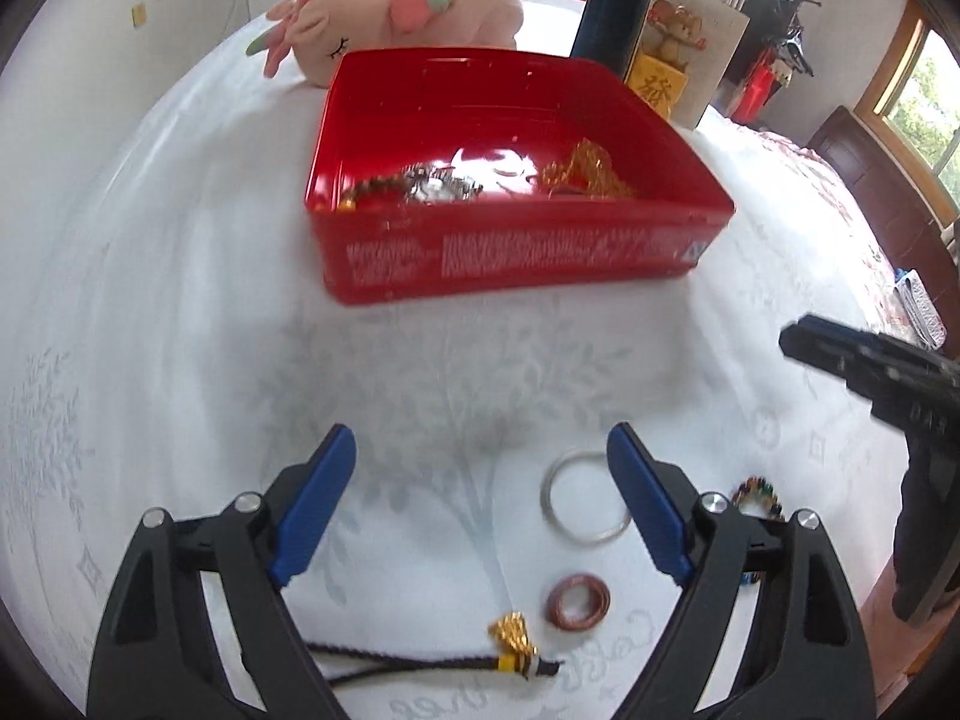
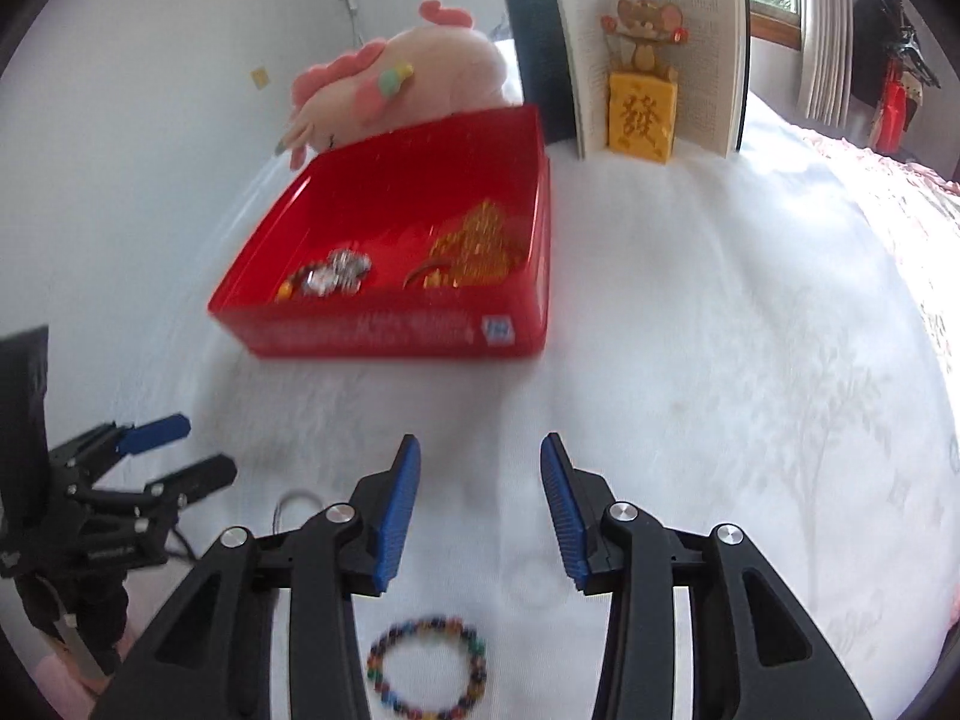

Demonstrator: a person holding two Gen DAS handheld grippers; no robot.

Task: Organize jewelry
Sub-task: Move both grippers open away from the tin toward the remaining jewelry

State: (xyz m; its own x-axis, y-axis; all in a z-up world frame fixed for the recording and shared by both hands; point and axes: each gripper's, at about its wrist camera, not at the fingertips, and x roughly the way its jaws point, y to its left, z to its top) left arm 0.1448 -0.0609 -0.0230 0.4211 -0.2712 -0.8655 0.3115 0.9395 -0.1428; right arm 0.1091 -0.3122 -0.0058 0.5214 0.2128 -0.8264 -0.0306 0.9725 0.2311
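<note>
A white patterned bedcover (image 1: 180,300) is spread under everything. At the far side, a red box (image 1: 516,264) is seen holding gold and silver jewelry. The left gripper (image 1: 480,510) and right gripper (image 2: 480,504) are both held spread, empty. Near the left gripper are laid a silver bangle (image 1: 585,495), a beaded bracelet (image 2: 427,675), a copper ring (image 1: 577,600) and a tasselled cord (image 1: 432,657).

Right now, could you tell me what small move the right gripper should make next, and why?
Probably lower the right gripper onto the bead bracelet: its jaws are open and empty, the bracelet lies on the cloth just below them, and other jewelry already sits in the red box.
</note>
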